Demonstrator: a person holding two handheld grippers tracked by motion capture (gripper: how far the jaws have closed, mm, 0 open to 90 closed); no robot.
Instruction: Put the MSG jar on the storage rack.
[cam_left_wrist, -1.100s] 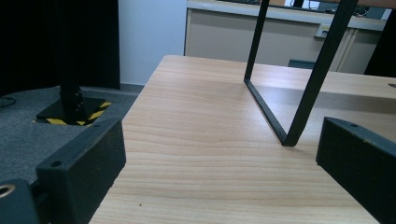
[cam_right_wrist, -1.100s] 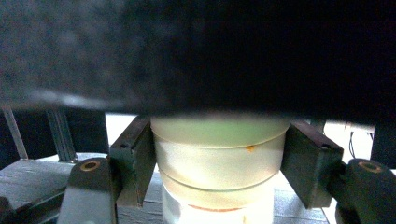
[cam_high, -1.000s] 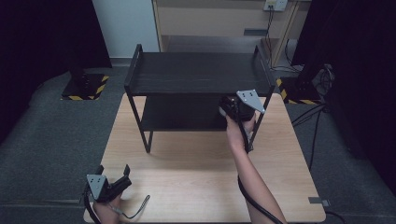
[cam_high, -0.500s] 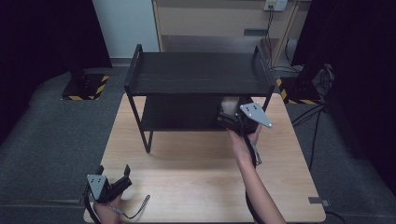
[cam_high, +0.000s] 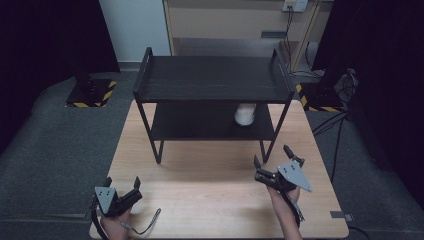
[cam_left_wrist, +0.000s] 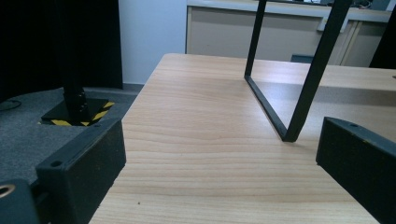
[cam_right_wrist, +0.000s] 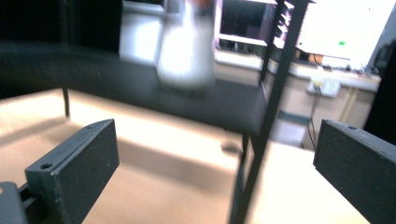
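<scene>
Since a second ago the right gripper (cam_high: 272, 160) has backed off from the black rack (cam_high: 214, 79) toward the near edge of the desk (cam_high: 210, 180), and it's wide open with nothing in it, leaving a white object (cam_high: 245, 114) (too blurry to say what it is) sitting on the rack's lower shelf, right of middle. Left gripper (cam_high: 122, 183) hasn't budged from the near left corner of the desk, jaws spread wide and empty too.

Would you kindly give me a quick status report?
Left gripper open, empty, near table edge. Right gripper open, empty. White object on black two-tier rack's lower shelf. Nothing between.
</scene>
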